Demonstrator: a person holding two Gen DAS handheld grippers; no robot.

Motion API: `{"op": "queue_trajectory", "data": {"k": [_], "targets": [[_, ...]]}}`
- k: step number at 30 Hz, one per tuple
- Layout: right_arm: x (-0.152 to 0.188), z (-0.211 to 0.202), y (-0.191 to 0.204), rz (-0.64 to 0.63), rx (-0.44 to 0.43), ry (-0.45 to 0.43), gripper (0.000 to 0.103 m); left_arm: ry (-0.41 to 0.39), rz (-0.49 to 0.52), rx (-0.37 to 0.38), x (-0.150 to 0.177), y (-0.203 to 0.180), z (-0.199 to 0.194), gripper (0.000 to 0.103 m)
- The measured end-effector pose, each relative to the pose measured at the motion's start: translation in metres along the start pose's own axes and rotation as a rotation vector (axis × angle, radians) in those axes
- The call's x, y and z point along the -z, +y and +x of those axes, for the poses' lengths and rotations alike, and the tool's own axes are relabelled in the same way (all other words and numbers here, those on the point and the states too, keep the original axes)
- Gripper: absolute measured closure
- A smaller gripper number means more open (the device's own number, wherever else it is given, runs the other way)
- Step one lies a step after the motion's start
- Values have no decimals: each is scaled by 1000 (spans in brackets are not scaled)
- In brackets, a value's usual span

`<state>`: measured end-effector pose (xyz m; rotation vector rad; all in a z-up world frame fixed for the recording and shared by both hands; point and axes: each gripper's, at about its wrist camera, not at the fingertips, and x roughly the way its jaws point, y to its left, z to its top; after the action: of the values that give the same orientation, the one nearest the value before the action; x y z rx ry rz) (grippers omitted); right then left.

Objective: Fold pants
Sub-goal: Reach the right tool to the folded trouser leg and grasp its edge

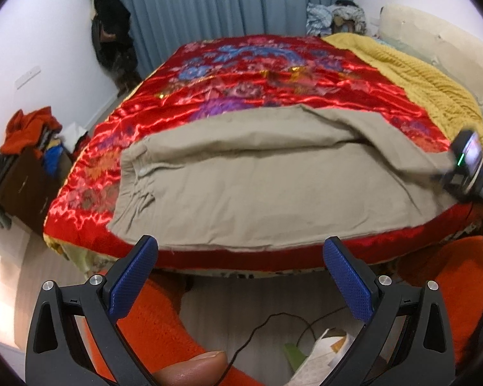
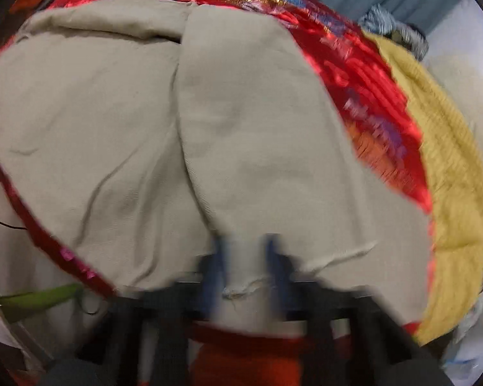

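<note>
While blurred, right hand-held gripper (image 2: pixel 246 267) seemingly pinches pants (image 2: pixel 119 122) hem.

light: even, soft | glare: red satin quilt (image 1: pixel 241 74) | blur: right wrist view | edges: fisheye-bent, vignetted

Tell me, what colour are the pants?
Plain khaki-beige pants, clearest in the left wrist view.

One pants (image 1: pixel 257 186), two grippers (image 1: pixel 241 276)
</note>
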<state>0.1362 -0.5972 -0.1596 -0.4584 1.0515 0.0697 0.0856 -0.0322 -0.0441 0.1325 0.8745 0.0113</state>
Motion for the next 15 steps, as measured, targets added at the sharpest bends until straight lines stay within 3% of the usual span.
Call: {"op": "queue_trajectory", "data": {"k": [4,7,10,12,15], "targets": [[-34,-59,-42,140,130,-182,100,41,-9,-5,0,-1,15,1],[-48,-93,-36,87,145,-258,100,68,-8,-5,-1,-3,25,1],[-37,-105,22,-153,65,-248,100,83,2,-10,-1,-7,34,1],[-6,-101,78,-362,-25,-180,100,100,7,-9,-2,-9,39,1],[37,-95,133,-543,-116,-111,100,131,19,0,-3,-15,52,1]]}}
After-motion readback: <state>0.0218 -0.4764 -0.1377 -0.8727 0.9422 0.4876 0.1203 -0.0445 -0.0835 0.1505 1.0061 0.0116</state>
